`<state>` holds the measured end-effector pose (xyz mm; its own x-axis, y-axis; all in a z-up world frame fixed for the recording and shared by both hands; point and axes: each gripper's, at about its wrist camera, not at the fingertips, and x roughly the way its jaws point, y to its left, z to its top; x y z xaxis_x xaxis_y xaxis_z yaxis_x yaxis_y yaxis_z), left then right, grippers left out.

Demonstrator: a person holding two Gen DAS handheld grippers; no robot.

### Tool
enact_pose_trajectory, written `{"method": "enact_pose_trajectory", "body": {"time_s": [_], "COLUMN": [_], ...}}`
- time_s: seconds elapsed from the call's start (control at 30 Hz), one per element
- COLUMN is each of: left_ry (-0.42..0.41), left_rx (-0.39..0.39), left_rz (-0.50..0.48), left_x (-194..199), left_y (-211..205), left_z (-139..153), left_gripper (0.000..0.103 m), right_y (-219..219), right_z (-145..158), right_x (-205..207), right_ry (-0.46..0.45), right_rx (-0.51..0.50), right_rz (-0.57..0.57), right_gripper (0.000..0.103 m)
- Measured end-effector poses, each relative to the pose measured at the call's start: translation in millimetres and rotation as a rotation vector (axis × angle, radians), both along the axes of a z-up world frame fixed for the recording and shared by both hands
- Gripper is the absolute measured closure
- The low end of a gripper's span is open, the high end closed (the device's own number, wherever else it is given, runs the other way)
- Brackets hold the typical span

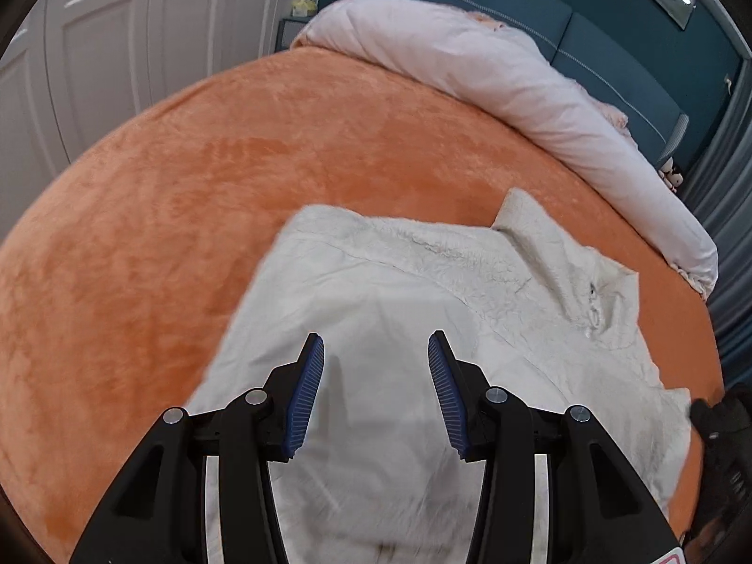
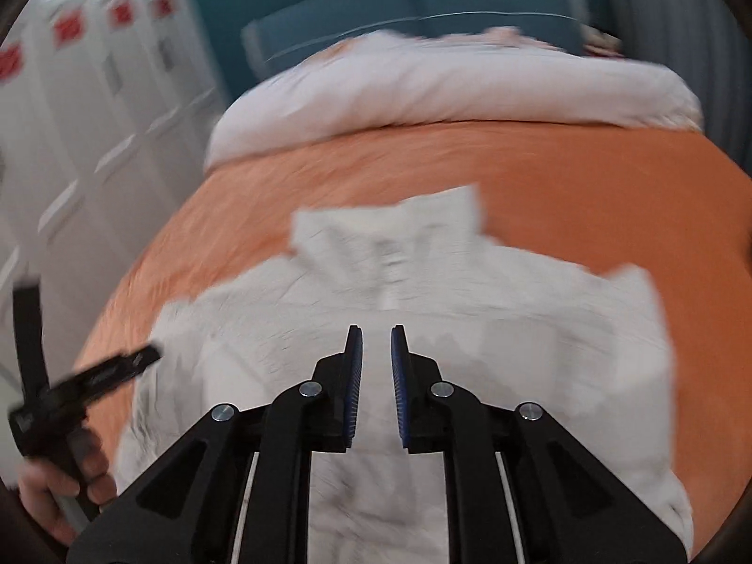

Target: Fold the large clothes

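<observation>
A large white fleece jacket (image 1: pixel 399 329) lies spread on the orange bed cover, its collar and zip toward the far right. It also shows in the right wrist view (image 2: pixel 423 310), blurred, collar pointing away. My left gripper (image 1: pixel 376 343) is open and empty, hovering above the jacket's left part. My right gripper (image 2: pixel 377 336) hovers above the jacket's middle with its jaws a narrow gap apart and nothing between them. The left gripper (image 2: pixel 117 366) also shows at the left edge of the right wrist view, held in a hand.
The orange bed cover (image 1: pixel 211 178) has wide bare room to the left and beyond the jacket. A rolled white duvet (image 1: pixel 493 75) lies along the head of the bed before a blue headboard (image 1: pixel 611 47). White wardrobe doors (image 1: pixel 117 37) stand at left.
</observation>
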<state>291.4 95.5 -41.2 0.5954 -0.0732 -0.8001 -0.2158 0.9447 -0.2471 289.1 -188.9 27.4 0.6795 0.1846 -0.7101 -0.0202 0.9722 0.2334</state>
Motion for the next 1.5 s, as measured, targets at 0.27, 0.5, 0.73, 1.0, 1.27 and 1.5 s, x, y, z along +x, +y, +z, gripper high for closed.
{"method": "enact_pose_trajectory", "body": {"time_s": [0.27, 0.5, 0.73, 1.0, 1.27, 1.5], "left_ry": [0.009, -0.008, -0.006, 0.022, 0.049, 0.121], "left_rx": [0.160, 0.128, 0.154, 0.132, 0.118, 0.078], "left_rz": [-0.004, 0.006, 0.006, 0.014, -0.006, -0.008], "left_x": [9.9, 8.5, 10.3, -40.6, -169.2, -279.3], "left_y": [-4.4, 4.1, 0.4, 16.9, 46.2, 80.5], "left_z": [-53.0, -67.7, -70.0, -41.3, -12.2, -3.5], "left_gripper": [0.032, 0.026, 0.024, 0.027, 0.027, 0.021], "right_y": [-5.4, -45.0, -64.9, -70.9, -98.3, -122.6], "right_z": [-69.6, -52.0, -88.6, -32.3, -4.6, -5.4], "right_x": [16.9, 0.2, 1.4, -71.4, -216.6, -324.8], "right_ry": [0.081, 0.040, 0.165, 0.126, 0.137, 0.199], "right_rx": [0.011, 0.114, 0.051, 0.034, -0.048, -0.062], "right_rz": [-0.020, -0.150, -0.181, -0.149, -0.146, -0.185], "right_gripper": [0.096, 0.102, 0.103, 0.098, 0.073, 0.047]}}
